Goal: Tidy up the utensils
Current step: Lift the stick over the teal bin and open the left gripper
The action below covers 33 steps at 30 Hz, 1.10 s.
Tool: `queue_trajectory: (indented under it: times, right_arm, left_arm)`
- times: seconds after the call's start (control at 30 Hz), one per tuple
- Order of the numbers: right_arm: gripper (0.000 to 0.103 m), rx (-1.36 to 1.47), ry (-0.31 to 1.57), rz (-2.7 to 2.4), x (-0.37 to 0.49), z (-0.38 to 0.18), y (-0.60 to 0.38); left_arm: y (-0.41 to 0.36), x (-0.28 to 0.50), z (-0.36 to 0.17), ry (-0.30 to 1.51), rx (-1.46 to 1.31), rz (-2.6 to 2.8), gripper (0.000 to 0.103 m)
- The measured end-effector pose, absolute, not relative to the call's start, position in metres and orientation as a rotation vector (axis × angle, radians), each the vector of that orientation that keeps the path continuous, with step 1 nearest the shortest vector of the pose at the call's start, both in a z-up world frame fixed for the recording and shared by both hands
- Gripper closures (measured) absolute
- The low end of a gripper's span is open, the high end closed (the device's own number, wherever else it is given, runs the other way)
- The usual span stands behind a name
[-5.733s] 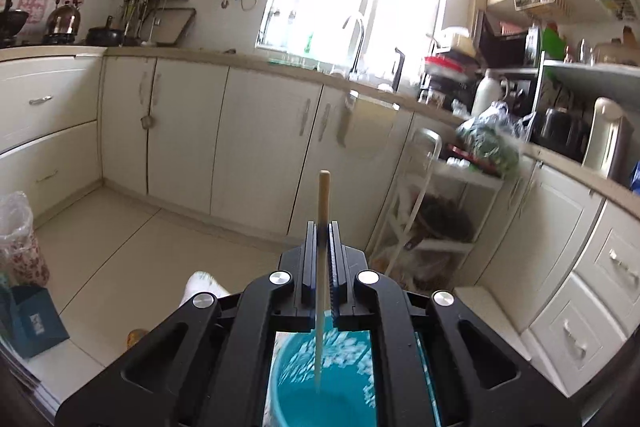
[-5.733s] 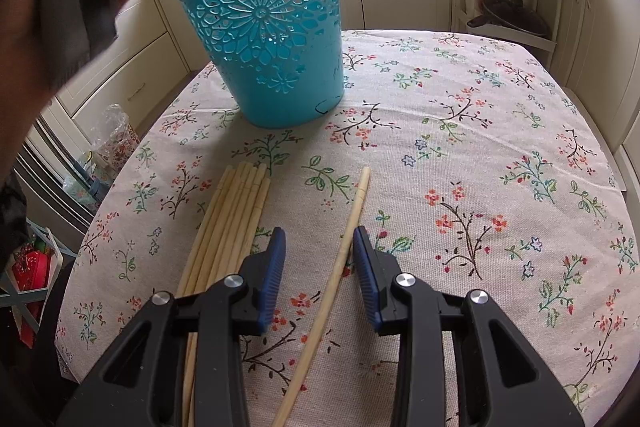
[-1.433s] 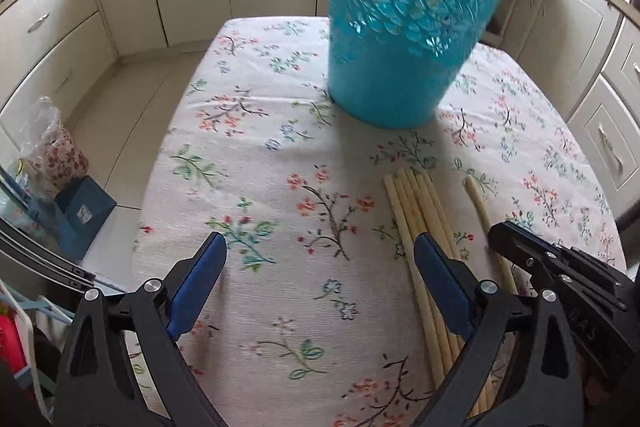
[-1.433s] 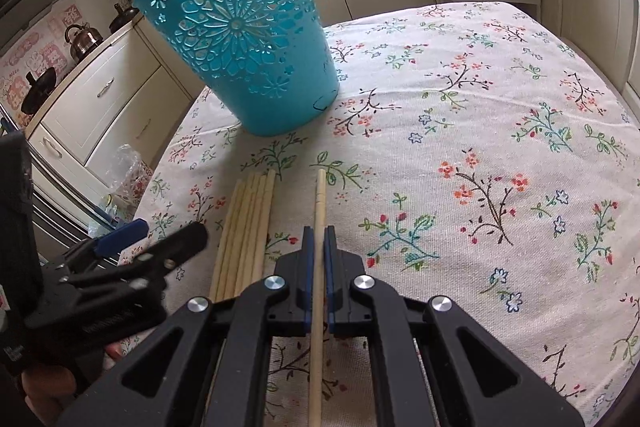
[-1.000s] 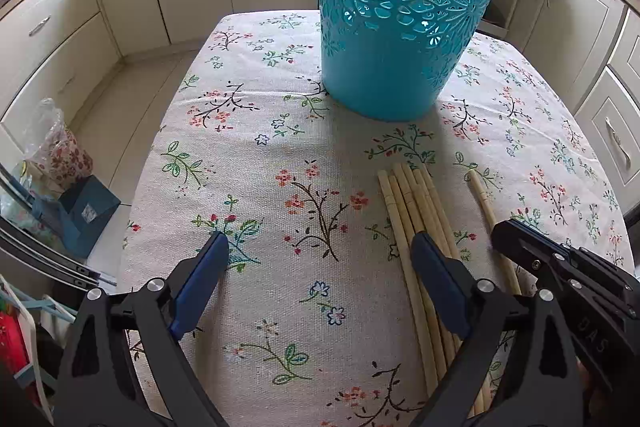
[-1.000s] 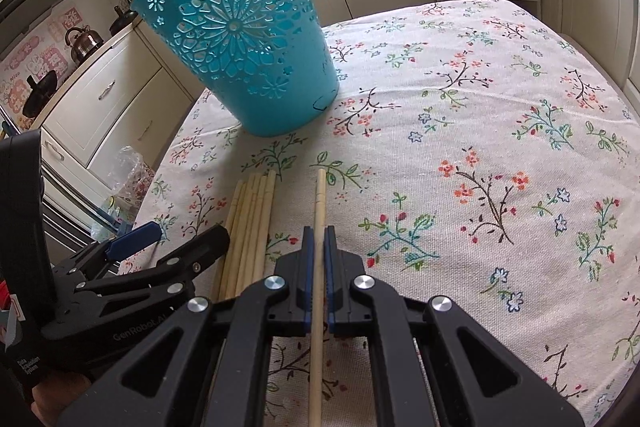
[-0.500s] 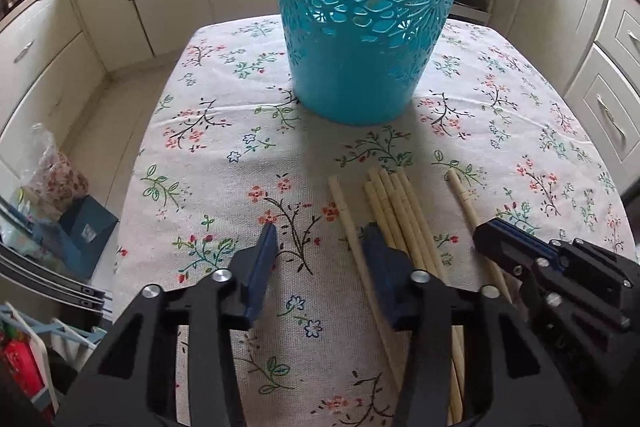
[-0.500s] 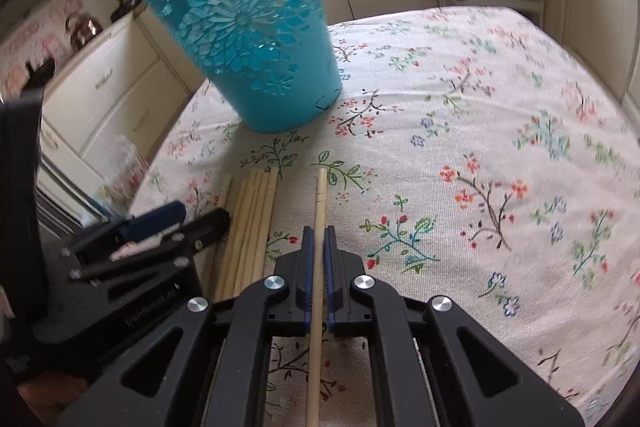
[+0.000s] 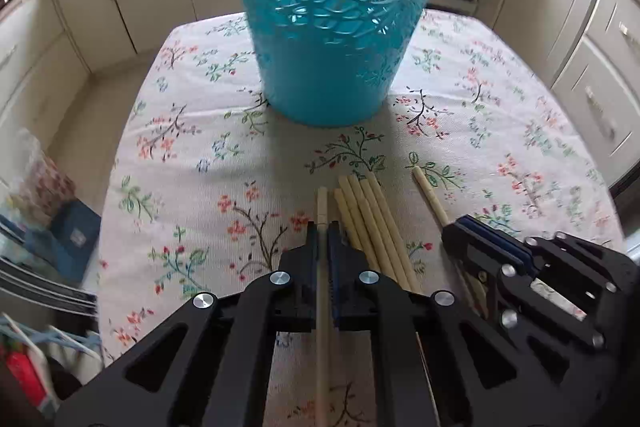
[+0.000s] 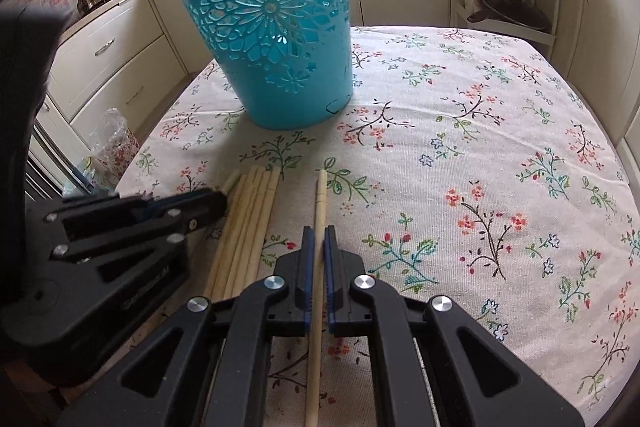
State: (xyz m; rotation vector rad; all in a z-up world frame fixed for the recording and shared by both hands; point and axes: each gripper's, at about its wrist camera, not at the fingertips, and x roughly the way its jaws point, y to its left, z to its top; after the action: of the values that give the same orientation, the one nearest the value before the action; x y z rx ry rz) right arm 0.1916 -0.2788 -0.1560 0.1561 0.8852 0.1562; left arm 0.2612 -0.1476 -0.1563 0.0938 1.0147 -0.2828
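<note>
Left wrist view shows the left gripper (image 9: 322, 227), whose jaws have just been closing, now pinching one chopstick (image 9: 322, 201) taken from the left edge of the bundle (image 9: 370, 215) lying on the floral tablecloth (image 9: 192, 163). Half a second ago those jaws stood spread over the sticks; now the pads press on the pale shaft. The right gripper (image 10: 318, 239) clamps a separate chopstick (image 10: 320, 195) just right of the bundle (both sticks seem to rest on the cloth, though lift is hard to judge). Each hand thus appears loaded and ready to carry toward the teal basket (image 10: 268, 27), which stands upright beyond the sticks. The chopsticks look slim, straight, light-coloured wood.
</note>
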Motion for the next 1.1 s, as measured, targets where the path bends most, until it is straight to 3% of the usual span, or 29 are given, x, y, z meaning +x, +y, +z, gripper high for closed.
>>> queue_trajectory:
  times: [0.37,0.6,1.1]
  right_arm:
    - [0.097,0.164,0.883,0.155,0.188,-0.155,-0.28]
    - [0.097,0.175,0.886,0.156,0.188,-0.156,-0.282]
    - [0.097,0.178,0.883,0.16,0.185,-0.156,-0.284]
  left_arm:
    - [-0.07,0.231,-0.098,0.841,-0.139,-0.318,0.098]
    - [-0.062,0.22,-0.037,0.704,-0.166,-0.363,0.098]
    - [-0.056,0.217,0.025,0.567,-0.195,-0.364,0.098]
